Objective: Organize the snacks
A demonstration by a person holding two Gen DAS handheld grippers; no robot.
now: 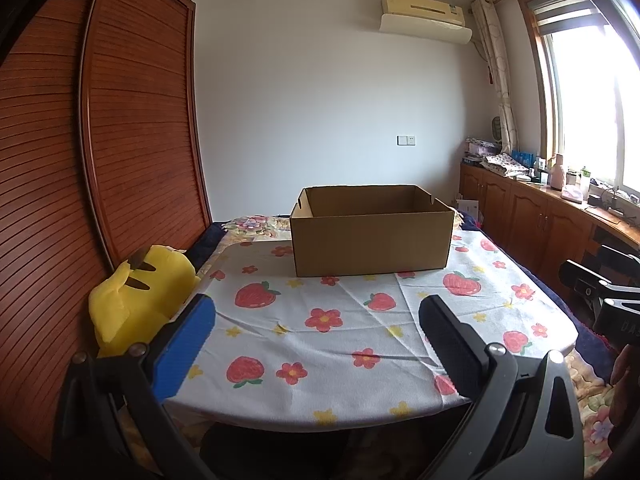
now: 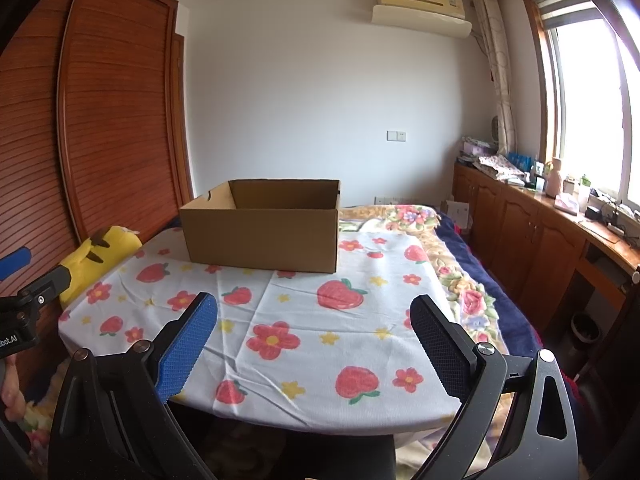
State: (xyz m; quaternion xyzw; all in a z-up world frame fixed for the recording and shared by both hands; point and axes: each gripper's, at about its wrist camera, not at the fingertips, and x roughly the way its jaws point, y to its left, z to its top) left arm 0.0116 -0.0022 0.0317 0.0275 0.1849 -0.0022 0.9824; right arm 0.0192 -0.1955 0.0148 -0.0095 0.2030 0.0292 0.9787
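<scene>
The left gripper (image 1: 316, 320) hovers with its jaws spread apart, gripping nothing. The right gripper (image 2: 314, 320) does likewise. Ahead of both, an open-topped cardboard box (image 1: 370, 232) stands upright on the strawberry-print tablecloth (image 1: 320, 344); its interior floor is hidden. A yellow plush toy (image 1: 136, 300) lies left of the left gripper, beside the wooden wardrobe (image 1: 132, 120).
</scene>
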